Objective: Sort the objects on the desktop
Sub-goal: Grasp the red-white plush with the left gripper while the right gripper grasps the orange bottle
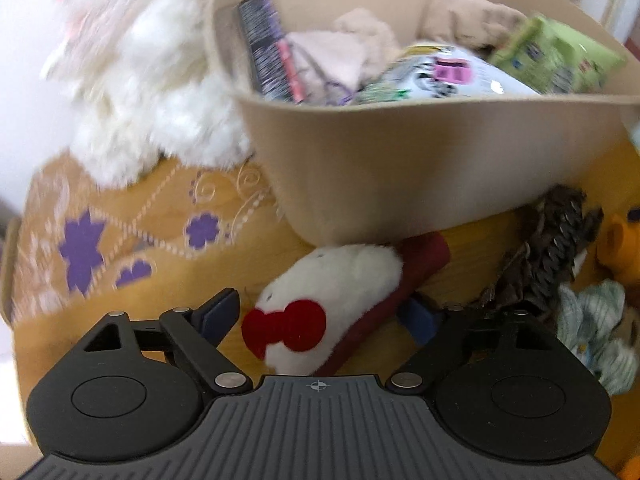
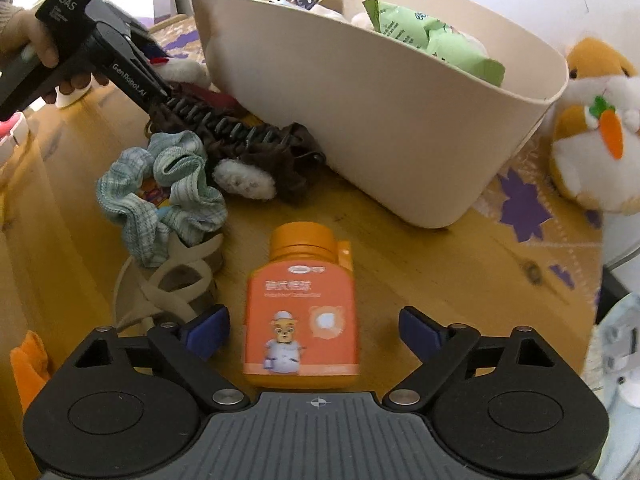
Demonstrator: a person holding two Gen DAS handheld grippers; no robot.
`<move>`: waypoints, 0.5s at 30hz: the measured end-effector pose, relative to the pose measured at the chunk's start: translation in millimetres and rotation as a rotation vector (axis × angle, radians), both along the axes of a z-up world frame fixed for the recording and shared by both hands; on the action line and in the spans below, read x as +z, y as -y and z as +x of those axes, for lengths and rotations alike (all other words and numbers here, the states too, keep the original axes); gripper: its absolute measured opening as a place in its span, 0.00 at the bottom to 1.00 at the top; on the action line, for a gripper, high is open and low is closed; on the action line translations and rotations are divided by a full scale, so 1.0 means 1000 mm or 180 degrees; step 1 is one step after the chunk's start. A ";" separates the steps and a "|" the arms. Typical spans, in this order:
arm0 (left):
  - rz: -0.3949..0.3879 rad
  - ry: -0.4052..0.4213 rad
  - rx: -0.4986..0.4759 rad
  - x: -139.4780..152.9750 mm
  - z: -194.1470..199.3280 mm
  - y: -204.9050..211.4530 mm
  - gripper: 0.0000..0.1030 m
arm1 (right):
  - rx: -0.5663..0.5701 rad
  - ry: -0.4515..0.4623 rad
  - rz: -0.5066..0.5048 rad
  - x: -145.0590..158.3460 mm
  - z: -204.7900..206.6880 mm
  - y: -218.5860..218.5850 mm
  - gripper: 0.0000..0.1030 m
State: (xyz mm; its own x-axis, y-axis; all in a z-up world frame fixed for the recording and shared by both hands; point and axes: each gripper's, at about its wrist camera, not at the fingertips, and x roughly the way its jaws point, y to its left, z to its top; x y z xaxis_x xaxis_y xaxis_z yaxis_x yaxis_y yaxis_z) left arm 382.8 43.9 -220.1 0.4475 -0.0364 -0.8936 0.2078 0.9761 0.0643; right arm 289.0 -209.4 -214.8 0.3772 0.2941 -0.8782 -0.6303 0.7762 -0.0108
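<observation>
A: What is shown in the left wrist view?

B: The left gripper (image 1: 320, 316) is seen at the lower centre with its jaws spread wide. A white plush toy with a red bow (image 1: 332, 304) lies between them on the yellow tablecloth (image 1: 168, 280); no pad is seen pressing on it, though the right-hand pad is partly hidden behind the toy. The beige bin (image 1: 400, 152), already holding packets and cloth items, fills the upper right. A brown hair clip (image 1: 548, 256) lies at the right.

A: And the right wrist view?

B: The right gripper (image 2: 314, 332) is likewise held open, with an orange bottle (image 2: 302, 304) lying flat between the jaws, cap toward the bin (image 2: 400, 120). Neither pad is in contact. A green scrunchie (image 2: 160, 192) is seen at the left.

A: Which step is judged to be in hand?

B: The approach to a grasp, on both sides. Nothing is held yet.

A: What does the next move call for?

B: Each gripper is to be lowered until its item is straddled, then closed. The soft toy is expected to compress; the bottle is to be clamped across its flat sides.
</observation>
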 end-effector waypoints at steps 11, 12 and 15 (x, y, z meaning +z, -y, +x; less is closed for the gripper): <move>-0.0067 0.0139 -0.0255 0.003 -0.008 0.006 0.59 | -0.0185 -0.0026 0.0047 -0.002 0.000 0.006 0.72; -0.0066 0.0145 -0.0300 0.004 -0.009 0.008 0.55 | -0.0173 0.0001 0.0086 0.000 -0.001 0.006 0.61; -0.0051 0.0102 -0.0370 0.006 -0.013 0.012 0.48 | -0.0076 0.0054 0.0073 0.005 -0.006 0.000 0.49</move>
State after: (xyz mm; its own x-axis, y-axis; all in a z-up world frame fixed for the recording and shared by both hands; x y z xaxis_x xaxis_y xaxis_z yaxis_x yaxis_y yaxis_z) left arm 369.5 31.9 -214.4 0.4677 -0.1040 -0.8778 0.3176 0.9465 0.0572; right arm 283.1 -209.4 -210.2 0.3992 0.3048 -0.8647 -0.6115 0.7913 -0.0033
